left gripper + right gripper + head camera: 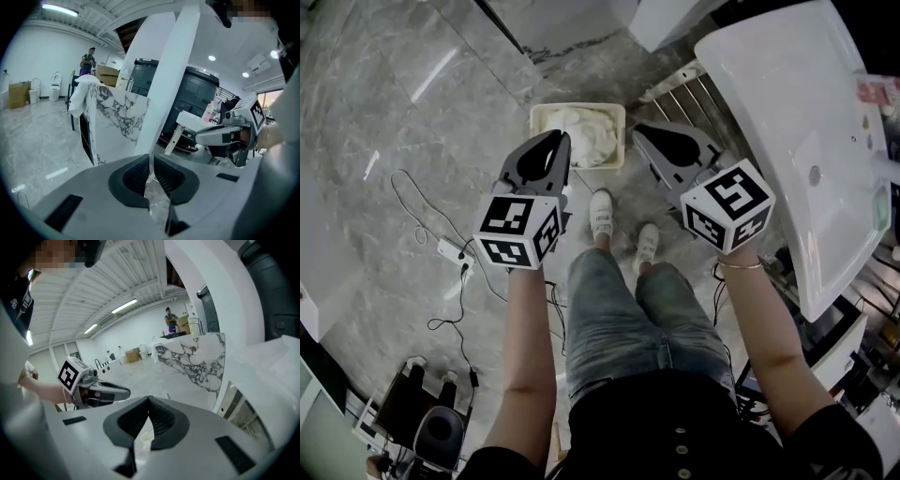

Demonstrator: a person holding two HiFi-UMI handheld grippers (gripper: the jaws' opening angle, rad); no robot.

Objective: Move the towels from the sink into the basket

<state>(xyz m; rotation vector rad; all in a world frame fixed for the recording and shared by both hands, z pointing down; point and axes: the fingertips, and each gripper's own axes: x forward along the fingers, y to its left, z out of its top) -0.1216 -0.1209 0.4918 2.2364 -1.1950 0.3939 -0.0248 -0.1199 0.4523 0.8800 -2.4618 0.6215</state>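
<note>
White towels (586, 131) (crumpled) fill the basket (578, 107).

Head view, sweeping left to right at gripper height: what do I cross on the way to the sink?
Power strip on the floor → left gripper → basket holding white towels → right gripper → sink.

No text, number or brand is showing legibly: the cube (517, 230) on the left gripper (555, 141) and the cube (728, 206) on the right gripper (645, 133) are displaying only square markers, and the pink packaging (877, 94) by the sink (787, 103) is blurring out.
</note>
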